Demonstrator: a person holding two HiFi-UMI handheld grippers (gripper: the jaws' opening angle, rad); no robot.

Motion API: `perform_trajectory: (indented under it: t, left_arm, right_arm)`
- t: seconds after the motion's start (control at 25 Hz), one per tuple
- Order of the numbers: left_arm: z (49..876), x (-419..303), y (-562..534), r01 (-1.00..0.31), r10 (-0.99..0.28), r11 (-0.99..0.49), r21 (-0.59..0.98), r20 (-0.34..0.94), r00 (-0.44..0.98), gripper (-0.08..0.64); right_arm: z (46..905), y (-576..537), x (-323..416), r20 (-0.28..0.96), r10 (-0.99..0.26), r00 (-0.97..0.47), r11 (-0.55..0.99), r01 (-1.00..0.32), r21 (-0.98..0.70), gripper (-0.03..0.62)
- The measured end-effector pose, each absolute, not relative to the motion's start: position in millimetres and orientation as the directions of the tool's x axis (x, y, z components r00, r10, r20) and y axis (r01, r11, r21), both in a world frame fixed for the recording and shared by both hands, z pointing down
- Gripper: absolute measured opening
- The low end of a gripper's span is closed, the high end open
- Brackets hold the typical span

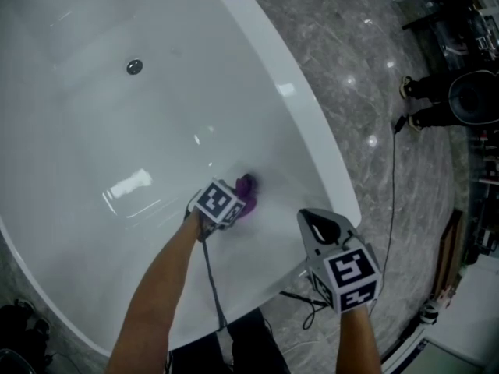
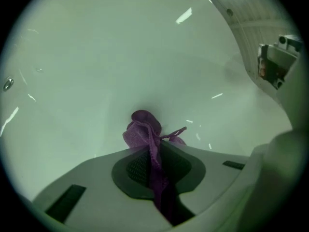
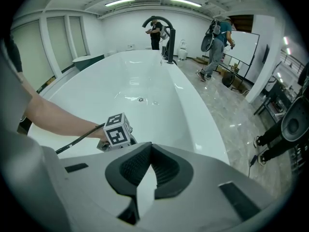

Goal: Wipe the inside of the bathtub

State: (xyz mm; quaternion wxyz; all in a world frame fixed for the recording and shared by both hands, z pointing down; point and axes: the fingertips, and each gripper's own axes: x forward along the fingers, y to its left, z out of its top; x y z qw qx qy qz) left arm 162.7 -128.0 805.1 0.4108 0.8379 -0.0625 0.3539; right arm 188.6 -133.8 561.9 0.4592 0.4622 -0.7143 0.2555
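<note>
The bathtub [image 1: 93, 131] runs its long axis away from me, toward the drain [image 1: 135, 67], and most of its floor lies ahead and to the left of my working jaws. My left gripper [image 1: 234, 205] is down inside, by the near right wall. Its jaws are clamped on the purple cloth [image 2: 142, 129], whose bunched end sticks out forward against the white surface. My right gripper [image 1: 321, 228] hangs above the rim with its jaws tip to tip on nothing, so the left one is nearer for the wiping.
</note>
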Motion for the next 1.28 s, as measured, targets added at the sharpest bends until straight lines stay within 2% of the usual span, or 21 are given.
perform_trajectory:
  t: [0.32,0.56,1.28]
  left_arm:
    - [832.1,147.5,-134.4,-0.462,0.154,-0.618,0.636,0.674,0.722,0.048]
    - [813.9,147.4,-122.7,-0.433,0.186,-0.599,0.673,0.643,0.742,0.045]
    - [663.8,184.9,-67.0,-0.296,0.209,-0.659,0.691,0.547,0.811,0.046]
  right_arm:
    - [566.6,-130.6,188.7,0.894,-0.426,-0.141,0.433,-0.899,0.064,0.005]
    - [562.2,-120.9,185.8,0.890,-0.431,-0.145,0.424,-0.904,0.058,0.005]
    - [495.3,-87.0,191.1,0.835,-0.520,-0.181,0.348,-0.937,0.013,0.005]
